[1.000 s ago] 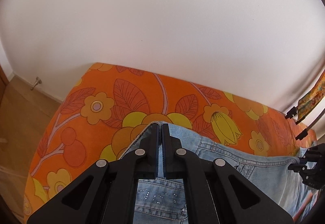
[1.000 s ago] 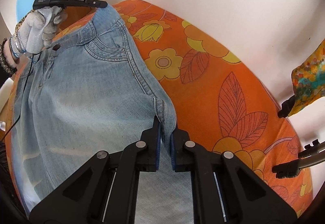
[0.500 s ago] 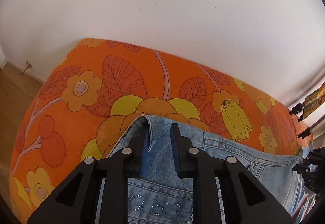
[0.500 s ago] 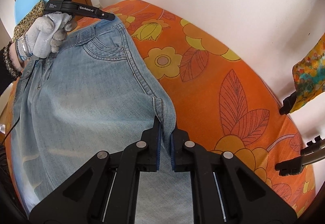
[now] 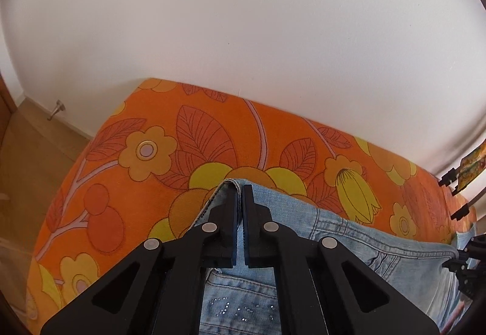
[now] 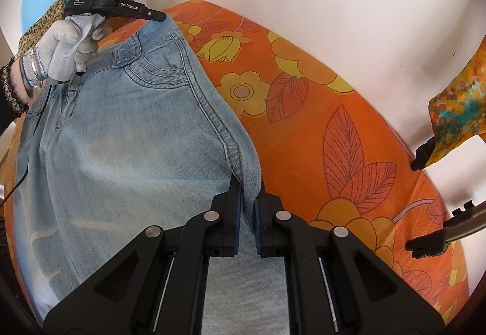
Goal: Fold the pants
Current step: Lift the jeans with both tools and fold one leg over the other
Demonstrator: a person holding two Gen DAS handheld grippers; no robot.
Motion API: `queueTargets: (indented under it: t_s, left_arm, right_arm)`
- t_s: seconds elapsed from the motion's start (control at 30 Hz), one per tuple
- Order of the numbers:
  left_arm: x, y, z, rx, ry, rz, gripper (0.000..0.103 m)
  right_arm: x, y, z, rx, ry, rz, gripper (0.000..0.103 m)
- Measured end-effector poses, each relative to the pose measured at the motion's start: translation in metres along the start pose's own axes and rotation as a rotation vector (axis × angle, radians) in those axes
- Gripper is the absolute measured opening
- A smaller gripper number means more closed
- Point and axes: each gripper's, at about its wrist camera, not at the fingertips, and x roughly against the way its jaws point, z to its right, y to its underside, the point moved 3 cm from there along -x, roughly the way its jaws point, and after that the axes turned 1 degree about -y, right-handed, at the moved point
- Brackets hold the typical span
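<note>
Jeans [image 6: 121, 152] lifted over bed [image 6: 334, 122]; left gripper [image 5: 241, 198] clenched on waistband, right gripper [image 6: 246, 198] on side seam. Folding apparently unfinished.

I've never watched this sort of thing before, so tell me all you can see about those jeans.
The jeans are pale, faded blue denim with stitched seams, a curved front pocket and small sparkly studs near the waist. They lie spread over the orange flowered bedcover. The left gripper is shut on the waistband corner; the right gripper is shut on the side seam lower down. The cloth between them looks fairly smooth.
</note>
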Motion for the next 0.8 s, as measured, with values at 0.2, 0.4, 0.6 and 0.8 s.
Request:
queueTargets:
  t_s: [0.2, 0.4, 0.6, 0.8]
  left_arm:
    - [0.05, -0.014, -0.007, -0.002, 0.029, 0.078, 0.002]
    - [0.097, -0.018, -0.007, -0.022, 0.042, 0.129, 0.002]
    - [0.149, -0.009, -0.017, -0.002, 0.093, 0.174, 0.002]
    - [0.195, 0.021, -0.03, 0.001, 0.129, 0.193, 0.002]
  right_arm:
    - [0.026, -0.003, -0.006, 0.001, 0.05, 0.036, 0.005]
    - [0.077, -0.013, -0.025, 0.004, 0.126, 0.105, 0.004]
    - [0.132, -0.013, -0.068, 0.045, 0.167, 0.133, 0.004]
    - [0.169, 0.011, -0.125, 0.075, 0.164, 0.142, 0.004]
